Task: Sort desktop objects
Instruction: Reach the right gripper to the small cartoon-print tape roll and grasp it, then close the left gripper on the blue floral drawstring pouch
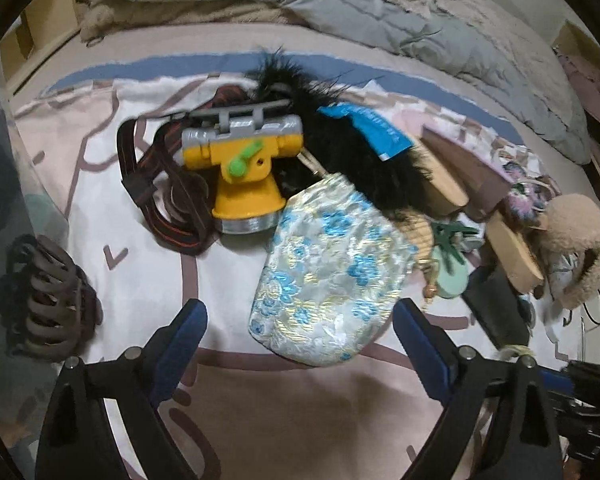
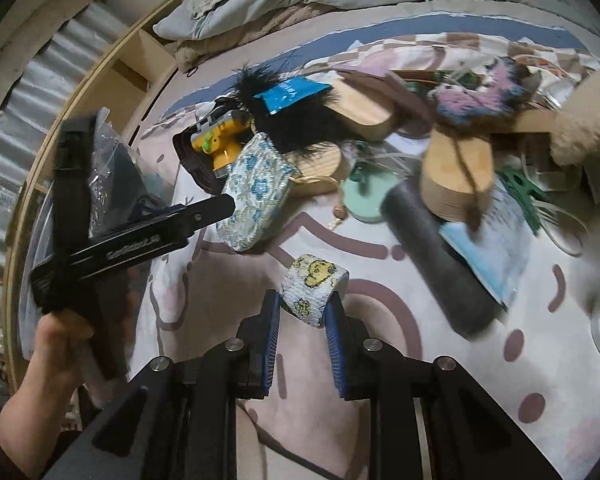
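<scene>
**Tape roll held, pouch between open jaws**

The tape roll (image 2: pixel 315 295) sits clamped in the right gripper (image 2: pixel 302 312), lifted above the patterned sheet (image 2: pixel 380 360). The floral pouch (image 1: pixel 328 272) lies on the sheet beside the yellow headlamp (image 1: pixel 240 172). The left gripper (image 1: pixel 300 320) hangs over the pouch, jaws wide, its lower end between them, untouched. A hair claw (image 1: pixel 44 300) lies left.

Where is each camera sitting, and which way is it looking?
Left wrist view: sits on the left tongs, looking down at the flowered pouch and yellow headlamp on the patterned cloth; only its open blue pads show.
Right wrist view: sits on the right tongs, which pinch a roll of tape; the left hand shows too.
Both share the pouch, headlamp and black feathery thing.
</scene>
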